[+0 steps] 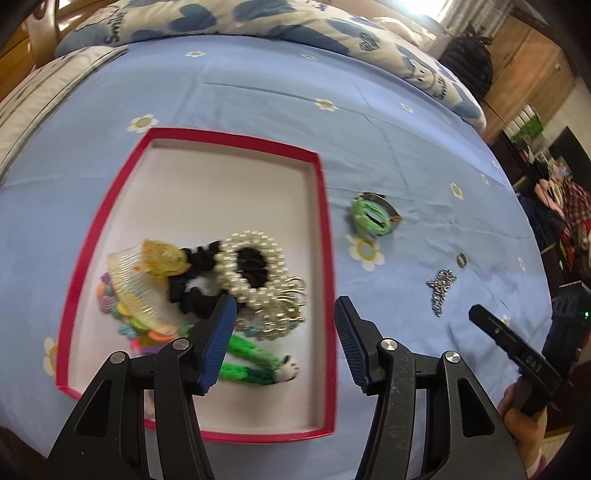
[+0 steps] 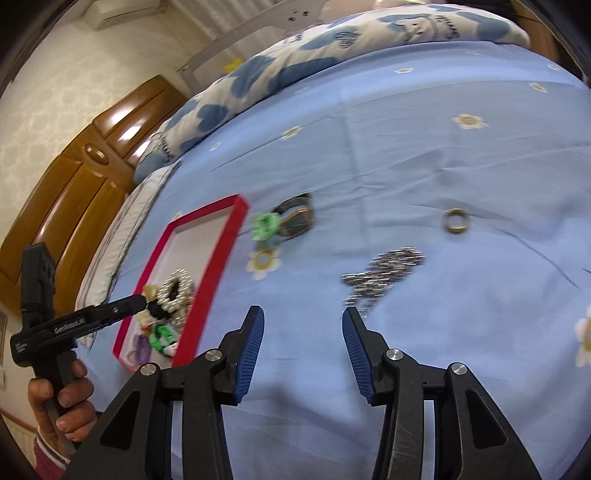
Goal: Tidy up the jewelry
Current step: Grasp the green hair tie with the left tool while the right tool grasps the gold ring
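Note:
A red-rimmed white tray point(image 1: 325, 206) lies on the blue bed sheet and holds a pearl scrunchie point(image 1: 251, 266), a clear comb point(image 1: 136, 284), a green braided band point(image 1: 251, 365) and coloured beads. My left gripper point(image 1: 286, 314) hovers open over the tray's near right part, nothing between its blue pads. On the sheet to the right lie a green clip with a dark band point(image 1: 371, 214), a small ring point(image 1: 461, 259) and a silver chain point(image 1: 440, 290). My right gripper point(image 2: 303, 325) stands open above bare sheet, just short of the chain point(image 2: 384, 273); the ring point(image 2: 456, 220) lies beyond it.
A heart-print quilt point(image 1: 258, 18) is bunched along the far side of the bed. A wooden cabinet point(image 2: 74, 184) stands to the left. A hand point(image 2: 62, 406) holds the left gripper's handle at the lower left of the right wrist view.

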A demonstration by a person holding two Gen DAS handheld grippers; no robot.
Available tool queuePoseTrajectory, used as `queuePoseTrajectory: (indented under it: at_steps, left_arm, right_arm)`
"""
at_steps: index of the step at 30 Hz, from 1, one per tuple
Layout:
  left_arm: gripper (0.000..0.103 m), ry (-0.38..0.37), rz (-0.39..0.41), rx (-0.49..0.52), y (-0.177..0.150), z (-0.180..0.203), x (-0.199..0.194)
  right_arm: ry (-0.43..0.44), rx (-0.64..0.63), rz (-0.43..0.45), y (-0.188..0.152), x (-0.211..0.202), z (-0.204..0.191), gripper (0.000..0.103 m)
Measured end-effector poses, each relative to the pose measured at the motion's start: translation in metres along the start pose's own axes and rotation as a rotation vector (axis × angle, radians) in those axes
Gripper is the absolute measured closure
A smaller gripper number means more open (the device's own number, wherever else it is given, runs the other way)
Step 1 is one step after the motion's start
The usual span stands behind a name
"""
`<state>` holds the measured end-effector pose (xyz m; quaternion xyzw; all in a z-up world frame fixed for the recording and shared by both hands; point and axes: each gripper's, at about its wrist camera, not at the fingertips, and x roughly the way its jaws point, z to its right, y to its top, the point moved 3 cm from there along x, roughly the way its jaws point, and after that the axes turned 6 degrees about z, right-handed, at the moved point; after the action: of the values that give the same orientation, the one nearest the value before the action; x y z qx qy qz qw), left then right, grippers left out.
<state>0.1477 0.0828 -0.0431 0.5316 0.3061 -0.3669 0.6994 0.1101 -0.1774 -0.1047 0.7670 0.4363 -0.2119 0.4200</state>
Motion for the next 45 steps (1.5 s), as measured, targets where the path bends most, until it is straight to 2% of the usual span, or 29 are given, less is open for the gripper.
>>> queuePoseTrajectory:
  at_steps: [12,20,24,29,34,35,36,37,39,41,43,44,45]
  left_arm:
    - [0.049,-0.047,-0.010,0.076,0.013,0.052,0.021]
    - [0.049,-0.055,-0.042,0.130,0.022,0.086,0.052]
    - [0.049,-0.049,-0.054,0.143,0.028,0.092,0.068]
    - [0.049,-0.031,-0.063,0.159,0.038,0.095,0.088]
    - [0.050,-0.011,-0.077,0.187,0.047,0.097,0.111]
    - [0.051,-0.008,-0.080,0.191,0.047,0.098,0.114]
    - [0.058,-0.004,-0.084,0.196,0.048,0.098,0.118]
    - [0.071,-0.009,-0.092,0.198,0.048,0.098,0.122]
    - [0.082,-0.014,-0.112,0.196,0.046,0.097,0.128]
    - [0.085,-0.010,-0.114,0.202,0.044,0.096,0.130]
    - [0.090,-0.013,-0.104,0.209,0.043,0.096,0.128]
    - [0.090,-0.017,-0.099,0.210,0.043,0.097,0.127]
    - [0.091,-0.019,-0.093,0.212,0.043,0.097,0.124]
  right_arm:
    - [-0.110,0.040,0.052,0.019,-0.010,0.052,0.056]
    - [-0.103,0.001,0.013,0.020,0.005,0.051,0.056]
    - [-0.141,-0.024,0.022,0.024,0.012,0.053,0.052]
    - [-0.190,-0.044,0.044,0.039,0.020,0.067,0.052]
    - [-0.216,-0.061,0.031,0.052,0.034,0.080,0.052]
    - [-0.216,-0.066,0.028,0.054,0.037,0.081,0.052]
    - [-0.220,-0.073,0.024,0.055,0.041,0.082,0.052]
    - [-0.226,-0.084,0.019,0.055,0.044,0.083,0.052]
    - [-0.237,-0.094,0.015,0.055,0.050,0.084,0.054]
    - [-0.255,-0.113,0.015,0.056,0.053,0.085,0.058]
    - [-0.286,-0.133,0.019,0.055,0.053,0.084,0.069]
    - [-0.298,-0.137,0.023,0.055,0.053,0.085,0.079]
    - [-0.293,-0.134,0.025,0.055,0.052,0.086,0.080]
